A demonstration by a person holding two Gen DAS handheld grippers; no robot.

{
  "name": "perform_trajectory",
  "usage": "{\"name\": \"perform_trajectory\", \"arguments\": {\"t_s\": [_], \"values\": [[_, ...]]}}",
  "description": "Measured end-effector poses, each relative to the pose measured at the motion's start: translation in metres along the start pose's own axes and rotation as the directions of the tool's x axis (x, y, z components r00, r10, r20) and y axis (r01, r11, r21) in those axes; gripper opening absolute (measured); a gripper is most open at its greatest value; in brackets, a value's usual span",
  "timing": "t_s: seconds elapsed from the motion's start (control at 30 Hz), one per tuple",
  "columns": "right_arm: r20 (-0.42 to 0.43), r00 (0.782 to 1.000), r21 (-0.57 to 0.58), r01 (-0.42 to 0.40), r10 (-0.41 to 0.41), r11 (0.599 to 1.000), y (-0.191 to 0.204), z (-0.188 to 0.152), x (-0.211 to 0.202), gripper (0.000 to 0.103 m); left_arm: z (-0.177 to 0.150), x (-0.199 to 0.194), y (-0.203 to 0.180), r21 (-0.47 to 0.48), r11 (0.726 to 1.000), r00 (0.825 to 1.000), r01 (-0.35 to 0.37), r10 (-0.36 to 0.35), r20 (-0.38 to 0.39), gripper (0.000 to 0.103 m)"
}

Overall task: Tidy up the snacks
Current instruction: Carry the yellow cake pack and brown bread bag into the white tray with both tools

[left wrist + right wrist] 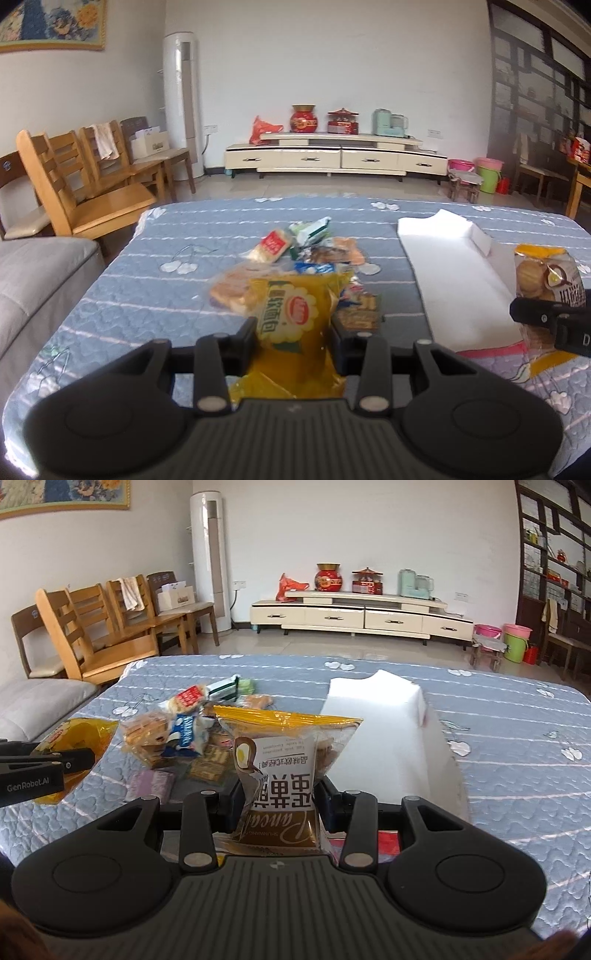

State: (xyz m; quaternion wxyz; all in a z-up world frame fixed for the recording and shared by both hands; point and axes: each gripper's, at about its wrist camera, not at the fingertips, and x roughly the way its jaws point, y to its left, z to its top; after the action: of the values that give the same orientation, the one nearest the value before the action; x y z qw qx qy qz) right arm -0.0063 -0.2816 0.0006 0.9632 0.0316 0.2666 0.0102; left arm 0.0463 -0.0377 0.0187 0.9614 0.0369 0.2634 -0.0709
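The left gripper (293,338) pinches a yellow bread bag (295,317) and the right gripper (277,805) a pancake bag (284,768) above the bed — light, crinkly, slippery packs, likely best clamped mid-body, gently.

I saw white walls, a pale tiled floor (314,186), a cream TV cabinet (332,157), wooden chairs (85,184) at left, a standing air conditioner (183,103), dark shelving (554,572) at right.

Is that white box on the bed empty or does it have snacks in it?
Empty as far as visible: the white box shows only bare white floor; snack pile lies beside it.
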Motion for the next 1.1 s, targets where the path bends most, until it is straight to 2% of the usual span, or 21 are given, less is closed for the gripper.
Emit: {"name": "perform_trajectory", "arguments": {"t_s": [0.33,0.63,0.87,1.1], "values": [[0.021,0.998,0.042,0.056,-0.057,0.998,-0.029,0.001,-0.014,0.05,0.013,0.008,-0.033,0.029,0.997,0.998,0.065,-0.065,0.002,0.038],[0.03,0.994,0.071,0.1,-0.102,0.992,-0.055,0.005,-0.019,0.05,0.023,0.023,-0.074,0.073,0.986,0.988,0.153,-0.152,-0.017,0.038],[0.021,0.993,0.079,0.113,-0.115,0.99,-0.073,0.012,-0.011,0.05,0.036,0.037,-0.101,0.1,0.975,0.98,0.2,-0.199,-0.025,0.038],[0.015,0.994,0.075,0.106,-0.108,0.992,-0.09,0.029,0.009,0.05,0.05,0.054,-0.121,0.107,0.971,0.977,0.214,-0.211,-0.037,0.038]]}}
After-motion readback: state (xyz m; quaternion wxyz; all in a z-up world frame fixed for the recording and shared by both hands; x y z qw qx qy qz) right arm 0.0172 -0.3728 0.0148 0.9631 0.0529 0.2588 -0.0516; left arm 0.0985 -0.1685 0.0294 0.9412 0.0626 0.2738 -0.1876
